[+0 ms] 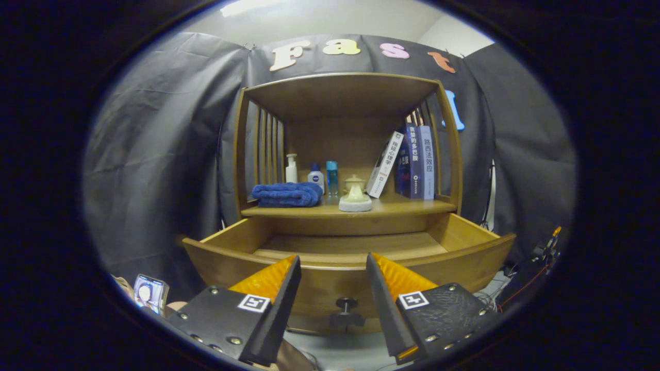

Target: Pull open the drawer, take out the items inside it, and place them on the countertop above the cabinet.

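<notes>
Two fingers of the gripper [332, 268] spread wide, level, just before the pulled-out drawer [340, 268], holding nothing.

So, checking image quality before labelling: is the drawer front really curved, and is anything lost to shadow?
Gripper view: the open wooden drawer bows from fisheye distortion; its floor is lit, its dark knob shadowed; the gripper is open, fingers before the drawer front.

The drawer [348, 246] front wall is hiding the near floor inside it, so contents there cannot be determined. The claw [333, 268] fingers [281, 288], standing apart, are covering parts of that front. The towel [286, 195] is masking the bottle [292, 169] bases. The books [412, 162] are concealing the shelf's rear right corner.
</notes>
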